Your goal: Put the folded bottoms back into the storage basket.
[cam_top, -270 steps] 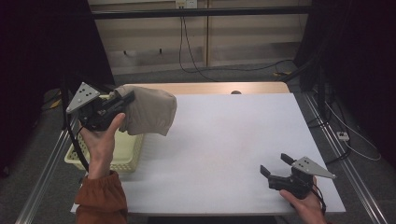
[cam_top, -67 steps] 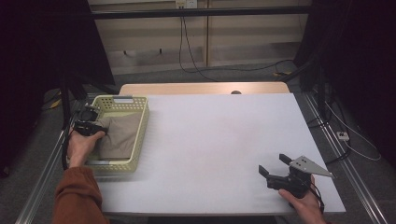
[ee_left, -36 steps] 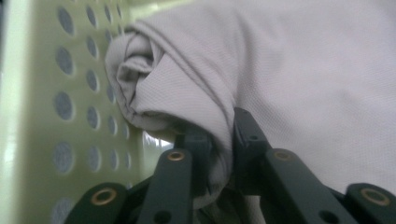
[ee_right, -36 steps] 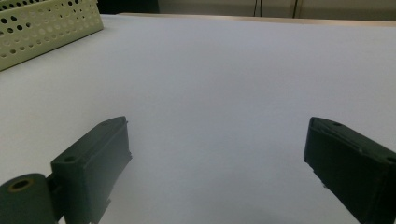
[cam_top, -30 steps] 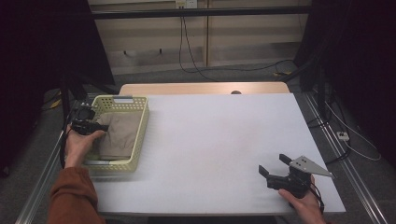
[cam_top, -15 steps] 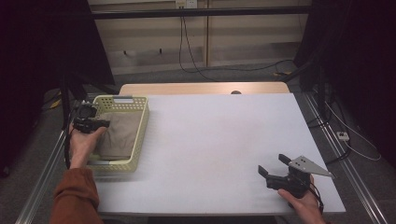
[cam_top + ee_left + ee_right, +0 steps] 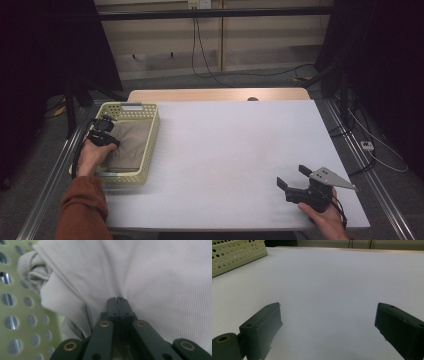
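White tabletop fills most of the high view, with dark curtains at both sides, a pale wall and trailing cables behind, and a strip of bare wood along the far edge. At the left edge of the table sits a pale yellow basket with perforated walls, and inside it lies a beige cloth, bunched and roughly folded on the basket floor. The left gripper is down in the basket with its jaws closed together, pinching a small ridge of the cloth; creases fan out from the pinch point, and a rolled hem or seam shows near the basket wall. The right gripper rests at the near right corner of the table, well apart from the basket, its jaws spread wide with nothing between them. The cloth looks light, soft and limp, a fine knit that will sag and drape wherever it is unsupported and will not hold a shape. It is unlikely to slip from a firm pinch, but a grip on a single layer may lift only that layer and let the rest unfold. Taking it at a thick fold, or at the rolled edge, would probably carry more of it at once.
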Motion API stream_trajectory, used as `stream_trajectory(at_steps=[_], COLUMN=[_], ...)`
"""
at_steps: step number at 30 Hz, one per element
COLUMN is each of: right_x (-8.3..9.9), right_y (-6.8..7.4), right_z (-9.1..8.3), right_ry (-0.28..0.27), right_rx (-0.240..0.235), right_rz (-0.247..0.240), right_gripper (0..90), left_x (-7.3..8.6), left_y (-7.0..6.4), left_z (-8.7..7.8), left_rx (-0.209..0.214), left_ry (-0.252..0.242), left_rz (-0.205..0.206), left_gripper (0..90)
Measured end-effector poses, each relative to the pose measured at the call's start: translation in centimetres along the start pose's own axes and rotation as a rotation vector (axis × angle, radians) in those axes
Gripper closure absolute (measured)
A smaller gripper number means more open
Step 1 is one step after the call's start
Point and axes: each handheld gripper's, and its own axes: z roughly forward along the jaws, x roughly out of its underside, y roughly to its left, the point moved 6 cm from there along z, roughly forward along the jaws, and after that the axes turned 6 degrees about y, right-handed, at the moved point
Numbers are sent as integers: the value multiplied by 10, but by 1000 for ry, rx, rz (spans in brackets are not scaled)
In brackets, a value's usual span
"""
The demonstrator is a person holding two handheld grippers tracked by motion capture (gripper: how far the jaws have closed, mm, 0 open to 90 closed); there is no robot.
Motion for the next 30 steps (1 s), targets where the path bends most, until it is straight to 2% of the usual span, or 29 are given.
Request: stream_trajectory(at_steps=[4, 6, 8, 10, 11, 15, 17, 20, 26, 30], right_x=[0, 0, 0, 0, 0, 0, 0, 0, 0, 0], right_y=[0, 0, 0, -1, 0, 0, 0, 0, 0, 0], right_z=[0, -1, 0, 0, 0, 0, -1, -1, -1, -1], right_ry=[0, -1, -2, 0, 1, -1, -3, -1, 0, 0], right_rx=[0, 0, 1, 1, 1, 0, 0, 2, 3, 3], right_rz=[-3, -2, 2, 2, 0, -4, 2, -2, -3, -4], right_gripper=[66, 66, 66, 66, 66, 66, 66, 66, 66, 66], left_x=[4, 6, 5, 4, 3, -1, -2, -3, 0, -1], left_y=[2, 3, 4, 8, 9, 13, 15, 15, 18, 16], left_z=[-2, -2, -1, -1, 0, 3, 4, 5, 5, 4], left_rx=[58, 61, 54, 41, 30, 10, 2, -3, 31, 9], left_ry=[12, 10, -11, -16, -25, -50, -65, -85, -116, -122], left_rz=[5, 2, -25, -31, -53, -62, -79, -74, -90, -71], left_gripper=[900, 900, 900, 900, 900, 900, 900, 900, 893, 874])
